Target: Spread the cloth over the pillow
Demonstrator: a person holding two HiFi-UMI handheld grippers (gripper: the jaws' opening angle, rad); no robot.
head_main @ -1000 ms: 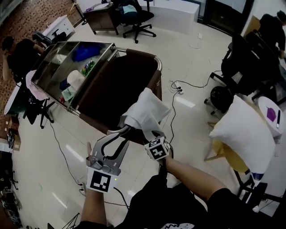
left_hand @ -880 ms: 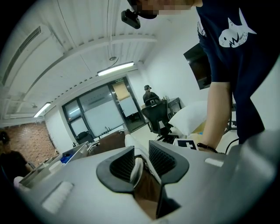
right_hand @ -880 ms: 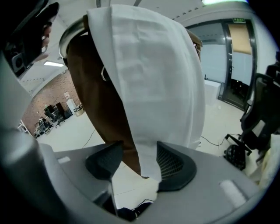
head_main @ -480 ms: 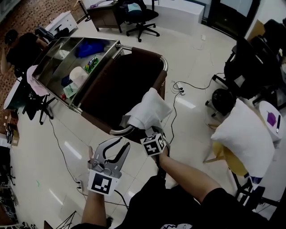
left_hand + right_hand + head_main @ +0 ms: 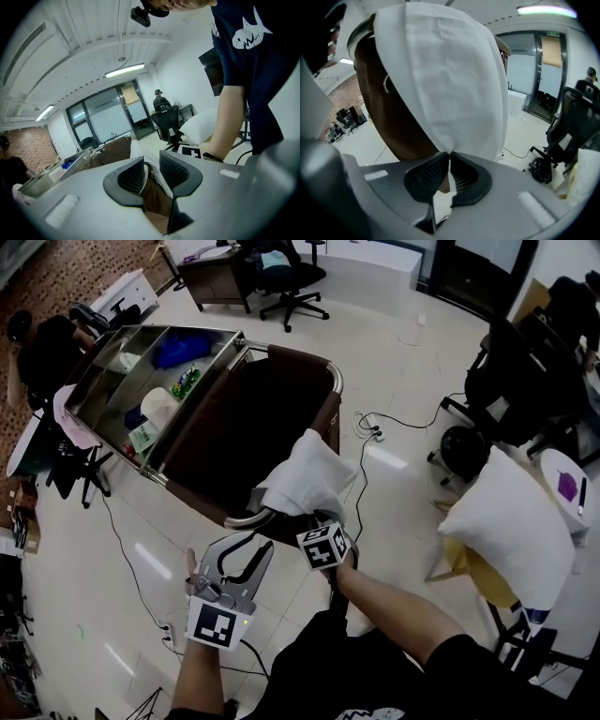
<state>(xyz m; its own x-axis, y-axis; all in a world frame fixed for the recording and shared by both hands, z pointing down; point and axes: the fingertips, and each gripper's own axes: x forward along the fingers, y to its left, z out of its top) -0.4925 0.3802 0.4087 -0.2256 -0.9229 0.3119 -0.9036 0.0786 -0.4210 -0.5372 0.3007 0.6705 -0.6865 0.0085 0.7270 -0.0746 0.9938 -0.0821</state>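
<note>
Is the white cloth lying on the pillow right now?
No, the white cloth hangs on the cart rail, well apart from the pillow off to the right in the head view.

Dark short-sleeved T-shirt [image 5: 255, 75] bore a white shark print [image 5: 252, 33], grey left tool [image 5: 251, 542] and grey right tool [image 5: 314, 519] each carried 1 black-and-white marker cube [image 5: 221, 624], ribbed black pads [image 5: 133, 176] lined the jaws, thin dark band [image 5: 213, 156] circled the right wrist.

- The brown cart [image 5: 248, 418] and its metal rail [image 5: 246, 518] bar the way straight ahead.
- Bare floor [image 5: 403, 502] gives free passage between cart and pillow [image 5: 511, 521]; one cable [image 5: 362, 474] crosses it.
- Office chairs [image 5: 497, 371] crowd the space beyond the pillow.
</note>
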